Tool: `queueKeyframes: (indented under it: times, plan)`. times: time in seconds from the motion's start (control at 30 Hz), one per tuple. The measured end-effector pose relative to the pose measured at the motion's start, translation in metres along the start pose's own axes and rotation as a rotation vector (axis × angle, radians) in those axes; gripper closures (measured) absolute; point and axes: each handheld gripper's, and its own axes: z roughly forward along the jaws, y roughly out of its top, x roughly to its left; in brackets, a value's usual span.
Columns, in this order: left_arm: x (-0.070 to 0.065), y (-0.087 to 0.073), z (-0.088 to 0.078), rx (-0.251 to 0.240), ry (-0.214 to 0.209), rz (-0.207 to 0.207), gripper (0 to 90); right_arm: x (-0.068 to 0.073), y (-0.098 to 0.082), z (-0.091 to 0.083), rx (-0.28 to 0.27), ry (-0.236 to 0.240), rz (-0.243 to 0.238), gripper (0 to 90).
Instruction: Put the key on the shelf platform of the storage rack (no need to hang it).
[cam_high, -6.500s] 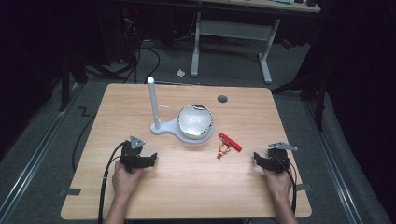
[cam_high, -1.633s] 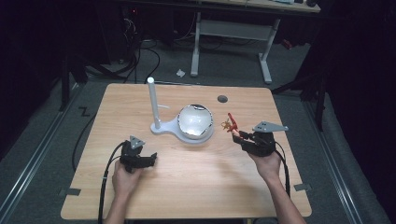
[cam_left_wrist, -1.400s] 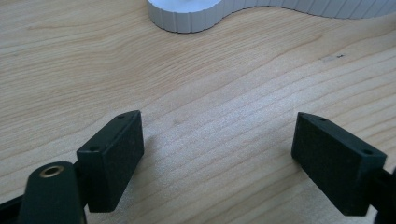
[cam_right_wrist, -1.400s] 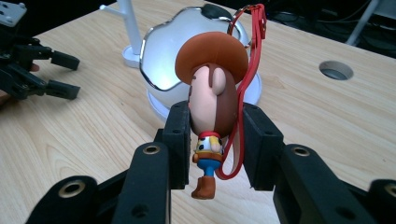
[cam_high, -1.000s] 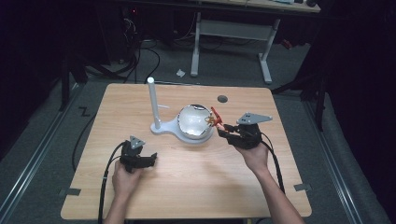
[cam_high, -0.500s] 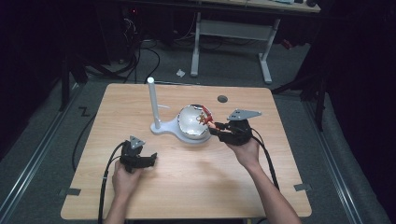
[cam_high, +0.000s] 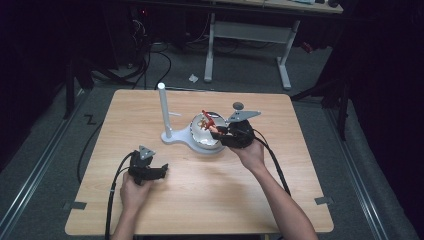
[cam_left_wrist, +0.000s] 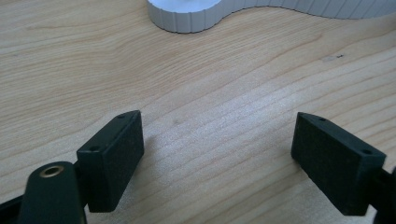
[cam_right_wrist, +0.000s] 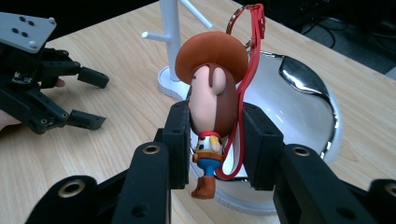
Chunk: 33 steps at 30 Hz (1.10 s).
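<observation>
I see my right tool (cam_right_wrist: 211, 140) clamped on a small cowboy figure keychain (cam_right_wrist: 212, 112), its two black jaws pressing the sides of the figure's head. The figure is smooth, glossy plastic: a rounded brown hat, a peach face, a tiny blue and yellow body and brown boots hanging below the jaws. A red strap loops from the hat down its side. It hangs just above the near edge of a shiny white bowl (cam_high: 202, 134) set in a white stand (cam_high: 172, 137) with a tall upright post. My left tool (cam_high: 159, 170) rests on the pale wood-grain tabletop (cam_high: 210, 195), at the near left, jaws spread wide with nothing between them.
</observation>
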Motion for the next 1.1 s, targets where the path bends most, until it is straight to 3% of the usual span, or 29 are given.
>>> queueKeyframes:
  times: [0.23, 0.37, 1.1]
  plan:
    - [0.0, 0.0, 0.0, -0.001, 0.001, 0.001, 17.8, -0.002, 0.002, 0.015, 0.017, 0.016, 0.004, 66.5]
    - [0.0, 0.0, 0.0, -0.001, 0.001, 0.001, 17.8, -0.006, -0.002, 0.024, 0.025, 0.023, 0.03, 66.5]
    - [0.0, 0.0, 0.0, -0.001, 0.001, 0.001, 17.8, -0.018, -0.007, 0.046, 0.101, -0.009, 0.088, 66.1]
